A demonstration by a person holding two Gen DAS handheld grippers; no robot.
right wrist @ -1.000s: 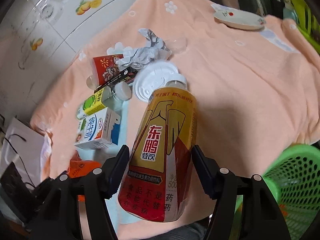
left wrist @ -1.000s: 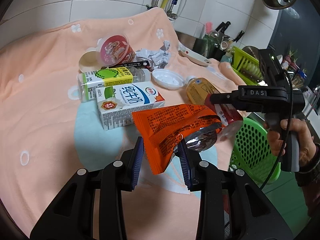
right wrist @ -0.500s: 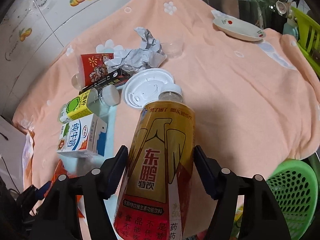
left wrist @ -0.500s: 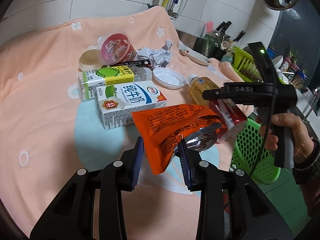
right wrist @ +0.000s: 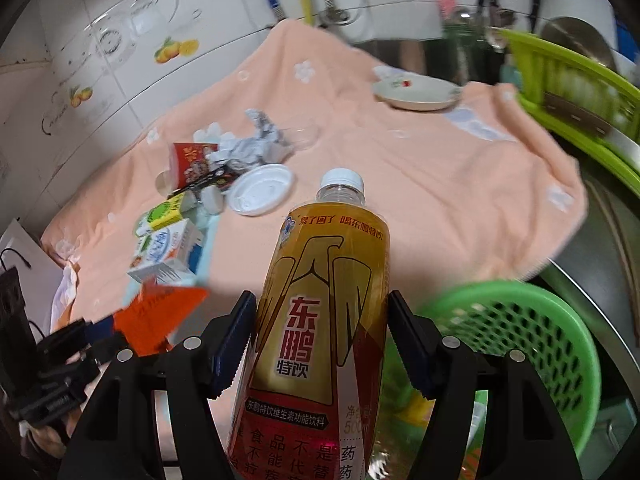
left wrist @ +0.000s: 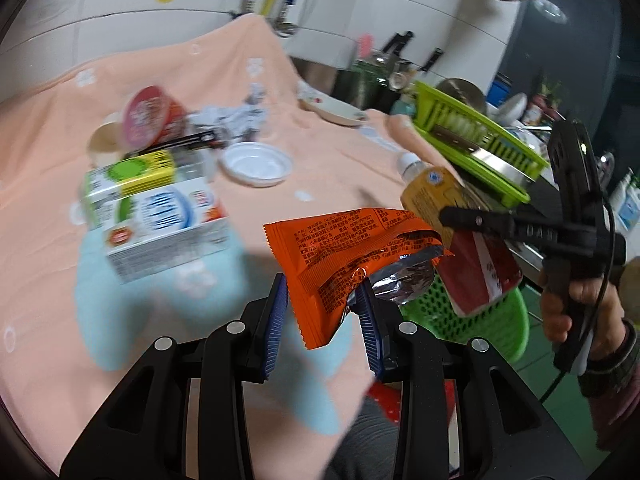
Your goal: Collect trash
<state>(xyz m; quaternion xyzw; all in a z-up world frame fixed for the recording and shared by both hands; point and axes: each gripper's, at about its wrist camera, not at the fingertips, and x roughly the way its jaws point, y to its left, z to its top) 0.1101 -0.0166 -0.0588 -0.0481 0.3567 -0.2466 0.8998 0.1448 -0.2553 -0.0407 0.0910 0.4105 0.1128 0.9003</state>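
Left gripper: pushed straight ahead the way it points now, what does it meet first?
Probably the bottle held in the right gripper, hanging over the green basket. The left gripper carries the orange wrapper, whose far end would touch first. Depth is uncertain.

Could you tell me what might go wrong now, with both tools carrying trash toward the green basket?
1. The left tool pinches the orange wrapper only at one lower corner; it could slip out before reaching the green basket.
2. The right tool holds the capped drink bottle near its lower half, so the bottle may tip or pivot on release.
3. Both tools converge near the basket, so they could collide.
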